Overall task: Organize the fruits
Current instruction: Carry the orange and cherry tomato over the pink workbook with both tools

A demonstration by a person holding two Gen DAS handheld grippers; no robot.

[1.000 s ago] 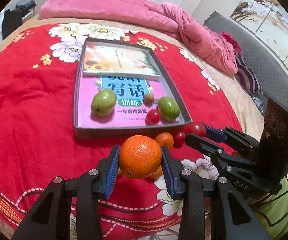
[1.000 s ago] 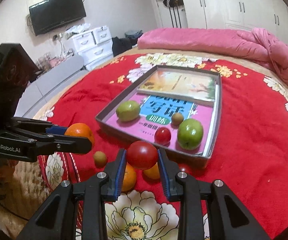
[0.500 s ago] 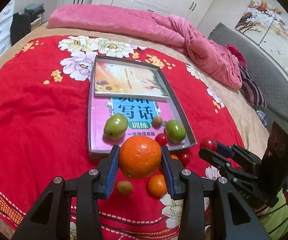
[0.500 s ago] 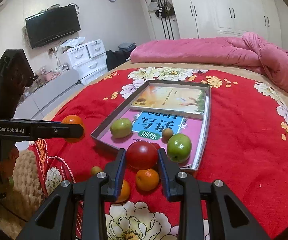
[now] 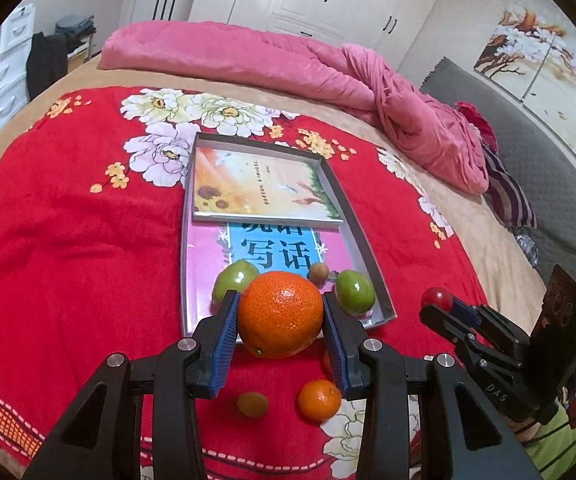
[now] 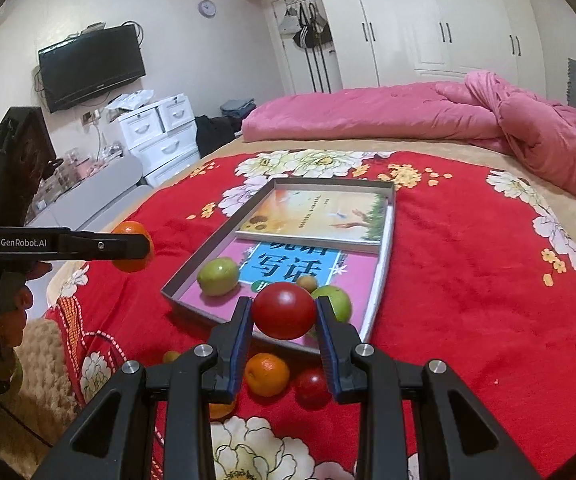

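My left gripper [image 5: 281, 322] is shut on a large orange [image 5: 281, 314], held above the red bedspread just short of the grey tray [image 5: 362, 236]. My right gripper [image 6: 283, 316] is shut on a red tomato [image 6: 283, 309], also in front of the tray [image 6: 386, 248]. From the right wrist the orange [image 6: 131, 265] shows at the left behind the left gripper's finger; from the left wrist the tomato [image 5: 438, 297] shows at the right. Inside the tray lie two green fruits [image 5: 233, 278] [image 5: 355, 292], a small brown fruit [image 5: 319, 271] and two books [image 5: 259, 188].
On the bedspread below the grippers lie a small orange [image 5: 319, 398], a small brown fruit [image 5: 252, 404] and a second tomato [image 6: 311, 387]. A pink quilt [image 5: 288, 64] lies across the far end of the bed. White drawers [image 6: 159, 136] and a television stand beyond the bed's left edge.
Both grippers have risen and tilted up with their fruits still held. The tray now sits farther ahead and the loose fruits on the bedspread have come into sight below the fingers.
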